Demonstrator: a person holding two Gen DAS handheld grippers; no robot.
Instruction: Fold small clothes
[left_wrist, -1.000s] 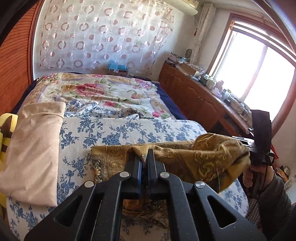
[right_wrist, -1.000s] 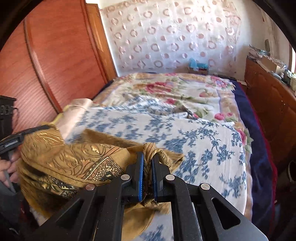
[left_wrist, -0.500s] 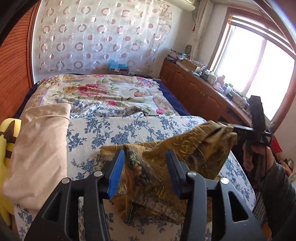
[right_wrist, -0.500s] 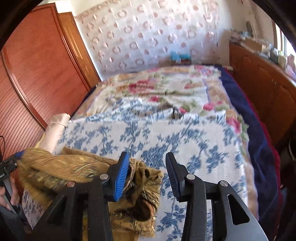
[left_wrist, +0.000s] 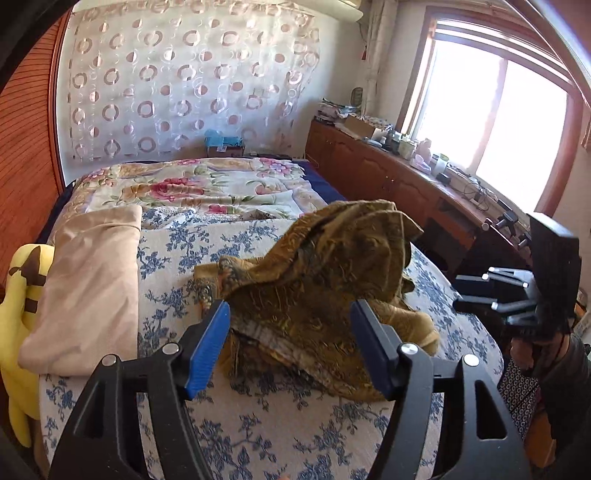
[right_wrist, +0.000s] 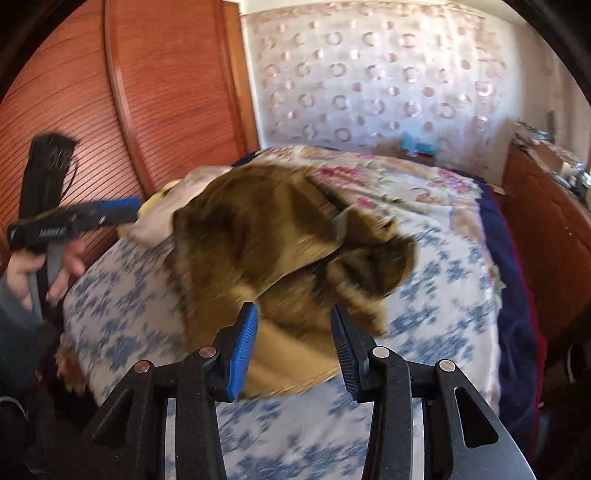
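Note:
A golden-brown patterned cloth (left_wrist: 325, 266) lies crumpled in a heap on the bed's blue-flowered sheet (left_wrist: 295, 424). My left gripper (left_wrist: 290, 314) hovers just in front of it. Its jaws are opening, the blue pads are wide apart, and neither pad presses on the fabric. In the right wrist view the cloth (right_wrist: 280, 236) is blurred by motion. My right gripper (right_wrist: 294, 314) is open there, its pads clear of the fabric. The right gripper (left_wrist: 491, 291) also shows at the bed's right edge, and the left gripper (right_wrist: 110, 210) shows at far left, held in a hand.
A beige folded cloth (left_wrist: 88, 288) lies on the bed's left side beside a yellow plush toy (left_wrist: 22, 314). A flowered quilt (left_wrist: 192, 184) covers the far half. A cluttered wooden cabinet (left_wrist: 388, 177) runs under the window, and a wooden wardrobe (right_wrist: 129, 110) stands at the left.
Both grippers went from shut on the golden cloth to open and let it go. The cloth dropped into a heap on the sheet. The right gripper drew back from it.

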